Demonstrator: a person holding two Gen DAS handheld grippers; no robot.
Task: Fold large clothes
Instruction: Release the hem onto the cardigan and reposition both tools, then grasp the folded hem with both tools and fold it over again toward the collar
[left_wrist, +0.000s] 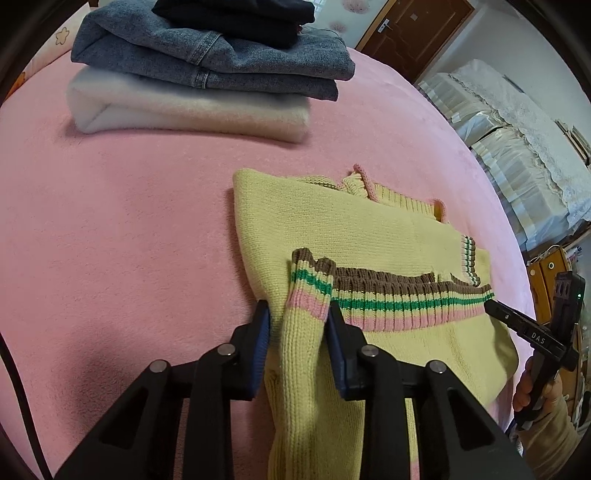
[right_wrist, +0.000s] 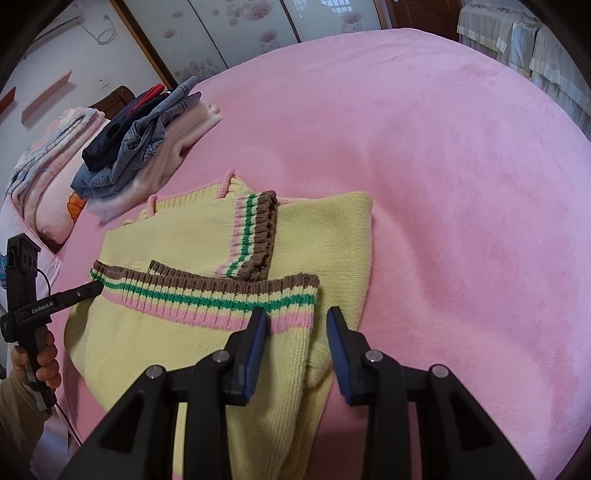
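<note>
A yellow knit sweater (left_wrist: 351, 229) (right_wrist: 177, 229) lies partly folded on a pink bed (left_wrist: 129, 221) (right_wrist: 461, 184). Its striped hem (left_wrist: 388, 299) (right_wrist: 184, 295), in brown, green and pink, runs across the body. A striped sleeve cuff (right_wrist: 255, 236) lies folded onto the chest. My left gripper (left_wrist: 299, 325) is shut on the hem's left corner, and the knit fills the space between its blue pads. My right gripper (right_wrist: 295, 325) is shut on the hem's right corner, with a sliver showing by the right pad's tip. Each gripper shows in the other's view: right gripper (left_wrist: 487, 306), left gripper (right_wrist: 98, 286).
A pile of folded clothes (left_wrist: 207, 66) (right_wrist: 147, 147), with denim and dark garments over a pale one, sits at the far side of the bed. Pillows (right_wrist: 48, 166) lie beyond it. Covered furniture (left_wrist: 517, 129) and a wooden door (left_wrist: 417, 26) stand past the bed's edge. A person's hands (left_wrist: 535, 391) (right_wrist: 44, 354) hold the grippers' handles.
</note>
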